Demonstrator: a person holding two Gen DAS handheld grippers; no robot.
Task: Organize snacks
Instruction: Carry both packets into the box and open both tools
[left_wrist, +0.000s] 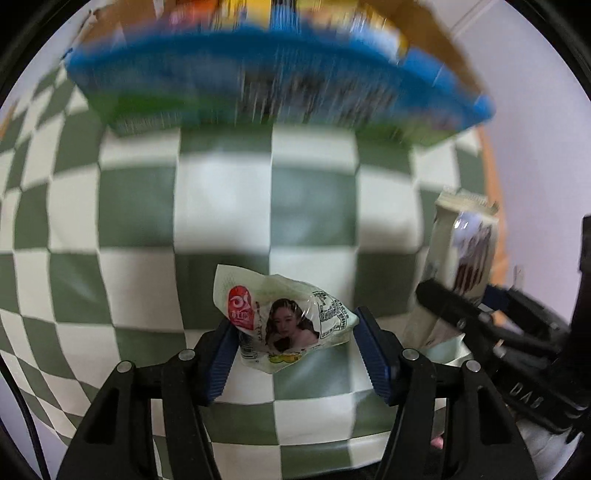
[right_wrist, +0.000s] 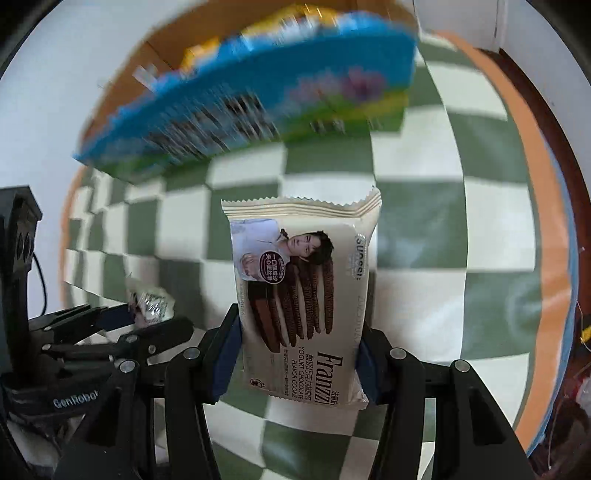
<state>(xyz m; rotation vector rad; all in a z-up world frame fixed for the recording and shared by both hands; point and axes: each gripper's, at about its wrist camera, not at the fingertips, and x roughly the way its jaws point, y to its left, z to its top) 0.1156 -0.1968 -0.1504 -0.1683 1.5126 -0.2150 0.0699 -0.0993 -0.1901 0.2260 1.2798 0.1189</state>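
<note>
In the left wrist view, the left gripper sits at the bottom centre, its blue pads pinching a small crumpled green sachet above the checked cloth. At the right edge the right gripper grips a cream cookie pack. A blurred blue box spans the top.

In the right wrist view, the left gripper shows at lower left with the sachet at its tips. At centre the right gripper clamps the cookie pack on both sides, held upright over the cloth. The blue box fills the upper left, tilted and blurred.
</note>
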